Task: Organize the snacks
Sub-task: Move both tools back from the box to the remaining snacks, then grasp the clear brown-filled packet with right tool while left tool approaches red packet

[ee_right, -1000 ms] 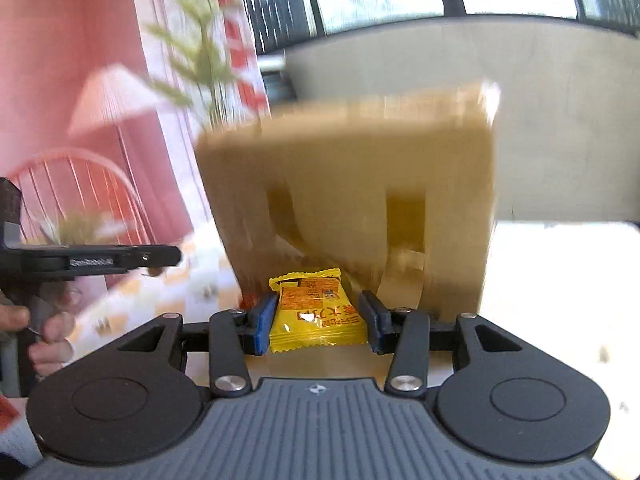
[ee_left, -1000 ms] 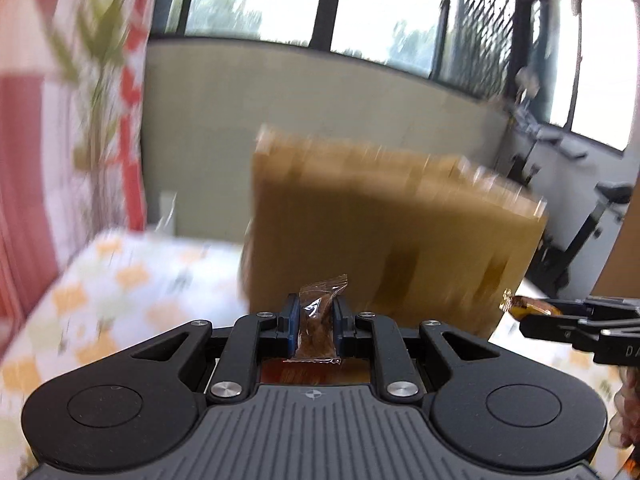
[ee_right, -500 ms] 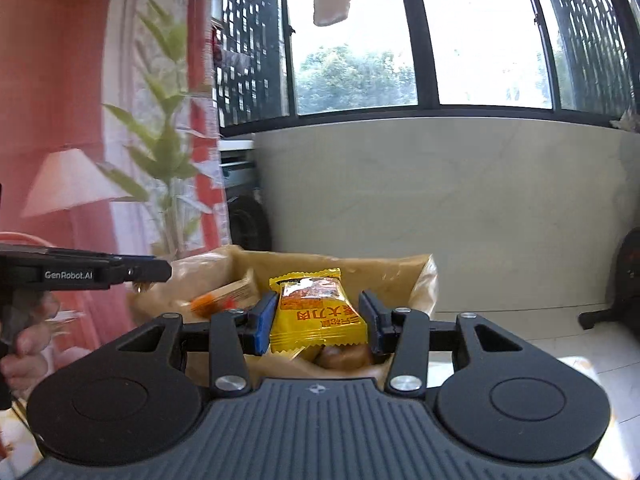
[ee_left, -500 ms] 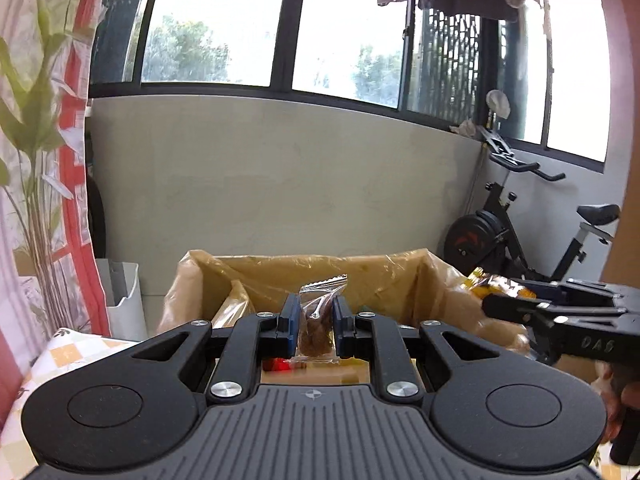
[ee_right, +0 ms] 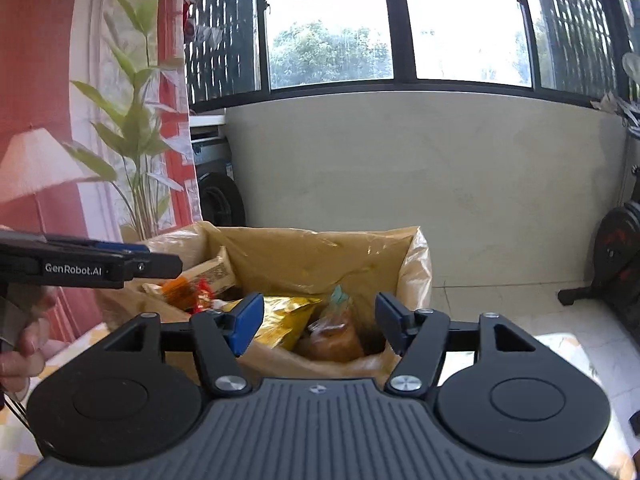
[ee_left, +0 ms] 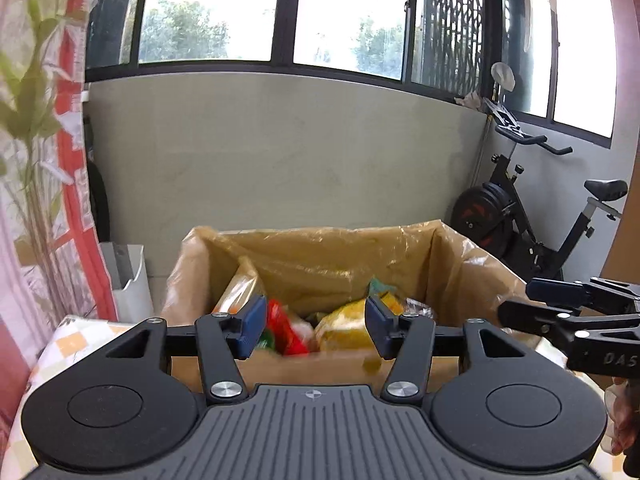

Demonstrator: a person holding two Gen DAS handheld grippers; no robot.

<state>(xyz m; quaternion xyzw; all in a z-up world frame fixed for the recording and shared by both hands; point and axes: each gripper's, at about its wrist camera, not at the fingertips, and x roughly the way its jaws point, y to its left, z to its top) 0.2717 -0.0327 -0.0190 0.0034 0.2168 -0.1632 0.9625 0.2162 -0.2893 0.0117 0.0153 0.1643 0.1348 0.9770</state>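
Your left gripper [ee_left: 316,326] & right gripper [ee_right: 316,326] jaws just opened, nothing between them; snack packets [ee_right: 296,320] lie just beyond the fingers, inside the plastic-lined cardboard box [ee_left: 328,248].

- snacks [ee_left: 296,332] in the box [ee_left: 320,248]: blurred in left wrist view, red and yellow packets, labels unreadable
- box's near wall and base hidden behind left gripper [ee_left: 316,326] body
- right gripper [ee_right: 318,326] body hides box front too
- hand [ee_right: 20,344] cut off by left edge, mostly hidden
- exercise bike [ee_left: 540,220] partly hidden behind the box's liner and the other gripper
- lower packets buried, kind cannot tell
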